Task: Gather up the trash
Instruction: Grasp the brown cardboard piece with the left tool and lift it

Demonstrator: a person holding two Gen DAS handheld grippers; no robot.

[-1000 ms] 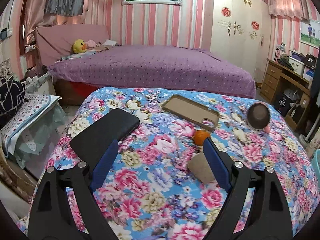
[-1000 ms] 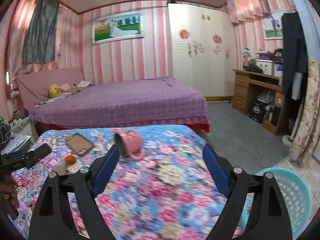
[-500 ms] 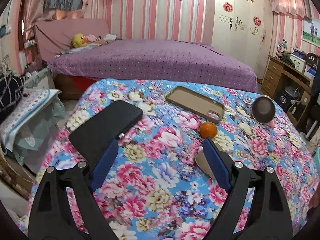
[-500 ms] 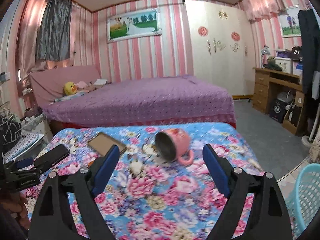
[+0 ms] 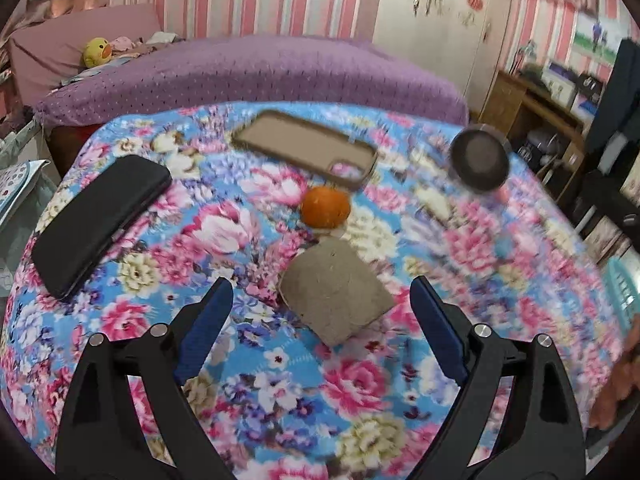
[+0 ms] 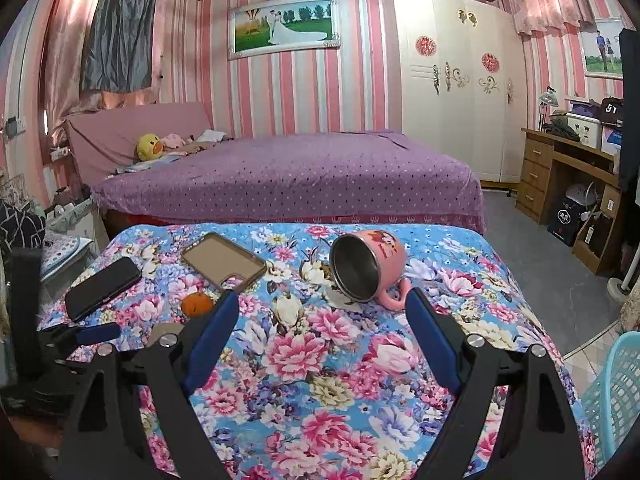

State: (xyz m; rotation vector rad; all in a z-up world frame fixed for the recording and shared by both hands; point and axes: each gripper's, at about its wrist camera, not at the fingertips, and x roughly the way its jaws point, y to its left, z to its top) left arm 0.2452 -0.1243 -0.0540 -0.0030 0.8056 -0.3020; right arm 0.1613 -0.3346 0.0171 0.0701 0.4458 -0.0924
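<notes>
**Left tool lines up on a scrap of cardboard lying on the floral surface**

The left tool (image 5: 320,304) hangs above a surface covered in a bright floral cloth (image 5: 360,380), angled downward. Its two blue-padded fingers stand wide apart and are still spreading, with nothing between the pads. Just ahead of the fingertips, roughly centred in the gap, lies a flat grey-brown cardboard scrap (image 5: 336,288), the likeliest piece of trash here. Immediately beyond the scrap sits a small orange fruit (image 5: 325,207), close to its far edge. Farther ahead is an empty tan phone case (image 5: 304,148); ahead and to the left, a black phone (image 5: 100,220); ahead and to the right, a metal-lined mug (image 5: 478,160) tipped on its side.

The right tool (image 6: 322,320) is also released and empty, hovering over bare cloth, with the pink mug (image 6: 368,268) just ahead of it. A turquoise basket (image 6: 616,392) sits low to its right, off the edge of the surface, probably where the trash goes.

To do this step well, the left tool should probably descend with one finger on each side of the scrap. Because the scrap lies flat on soft cloth, a shallow approach that catches a raised edge seems wiser than pressing straight down. It should stop short of the fruit, and avoid pinching the cloth along with the cardboard.
</notes>
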